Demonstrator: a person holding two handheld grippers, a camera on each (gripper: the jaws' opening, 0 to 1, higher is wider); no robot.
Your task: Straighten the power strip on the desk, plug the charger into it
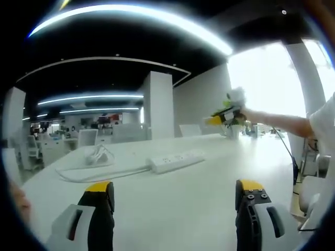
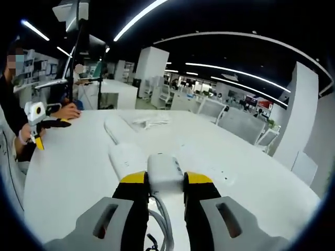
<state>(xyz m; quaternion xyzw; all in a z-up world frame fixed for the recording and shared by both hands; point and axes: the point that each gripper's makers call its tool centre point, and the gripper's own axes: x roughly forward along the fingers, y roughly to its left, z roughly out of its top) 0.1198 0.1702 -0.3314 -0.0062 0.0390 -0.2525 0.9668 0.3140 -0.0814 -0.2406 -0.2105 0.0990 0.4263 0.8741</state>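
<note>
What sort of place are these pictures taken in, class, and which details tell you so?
Most likely an open-plan office: rows of desks with chairs in the background, long ceiling light strips, and a large white desk carrying a power strip.

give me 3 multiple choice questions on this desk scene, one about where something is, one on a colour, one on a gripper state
1. Where does the power strip lie?
A. flat on the white desk
B. on a chair
C. on the floor

2. What colour are the tips of the left gripper?
A. red
B. yellow
C. green

3. What is the right gripper doing?
A. standing open with nothing in it
B. shut on a pen
C. shut on the white charger

Answers:
1. A, the left gripper view shows the strip flat on the desk top with its cable trailing away to one side.
2. B, both tips rising from the bottom of that view are yellow.
3. C, in the right gripper view the white charger block sits clamped between the two tips, its cord hanging below.
</note>
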